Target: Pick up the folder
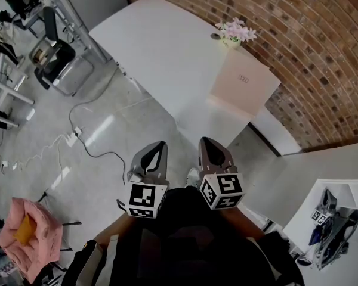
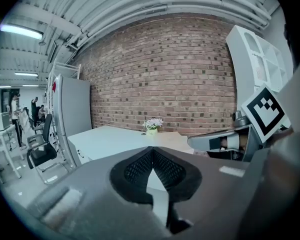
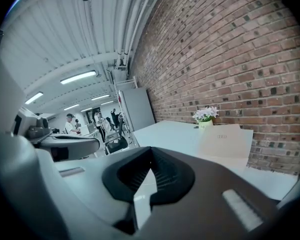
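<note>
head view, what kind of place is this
Most likely an open office or workshop: a long white table against a brick wall, a black office chair on the bare floor, and strip lights overhead.

We saw a white table (image 1: pixel 161 52) standing against a brick wall (image 1: pixel 322 52), with a pot of pink flowers (image 1: pixel 235 31) on it by the wall. On the floor stood a black office chair (image 1: pixel 53 61), with a trailing cable (image 1: pixel 89 151) and a pink jacket (image 1: pixel 30 234) nearer us.
</note>
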Demonstrator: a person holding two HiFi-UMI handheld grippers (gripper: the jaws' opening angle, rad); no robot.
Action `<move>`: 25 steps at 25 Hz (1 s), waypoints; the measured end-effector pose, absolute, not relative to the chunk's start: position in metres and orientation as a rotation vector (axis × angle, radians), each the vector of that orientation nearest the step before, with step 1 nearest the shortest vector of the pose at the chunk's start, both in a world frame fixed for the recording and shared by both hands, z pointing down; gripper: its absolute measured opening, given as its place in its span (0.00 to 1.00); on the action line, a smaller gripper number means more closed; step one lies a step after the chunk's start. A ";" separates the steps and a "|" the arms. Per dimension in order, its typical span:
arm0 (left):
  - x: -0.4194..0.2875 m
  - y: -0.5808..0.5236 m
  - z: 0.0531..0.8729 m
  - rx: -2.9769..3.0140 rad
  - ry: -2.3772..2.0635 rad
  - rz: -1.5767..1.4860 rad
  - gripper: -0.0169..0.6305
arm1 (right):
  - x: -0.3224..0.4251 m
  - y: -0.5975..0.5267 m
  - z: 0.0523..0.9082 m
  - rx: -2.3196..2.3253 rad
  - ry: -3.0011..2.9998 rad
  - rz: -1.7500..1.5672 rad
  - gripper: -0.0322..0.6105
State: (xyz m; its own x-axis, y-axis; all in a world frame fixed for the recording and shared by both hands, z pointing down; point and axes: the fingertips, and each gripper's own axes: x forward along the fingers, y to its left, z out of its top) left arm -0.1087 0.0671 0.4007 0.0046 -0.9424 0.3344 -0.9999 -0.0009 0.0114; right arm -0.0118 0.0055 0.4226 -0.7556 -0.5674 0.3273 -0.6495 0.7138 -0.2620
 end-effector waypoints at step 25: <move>-0.026 -0.108 0.440 2.233 -1.654 0.394 0.03 | 0.087 -0.126 0.463 1.327 -2.465 0.596 0.05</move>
State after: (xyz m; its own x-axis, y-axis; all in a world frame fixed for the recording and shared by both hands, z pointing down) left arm -0.0258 -0.1080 0.4403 0.2865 -0.8654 0.4111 -0.9578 -0.2692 0.1008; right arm 0.0875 -0.1255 0.4628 -0.5400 -0.7255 0.4266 -0.8403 0.4936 -0.2243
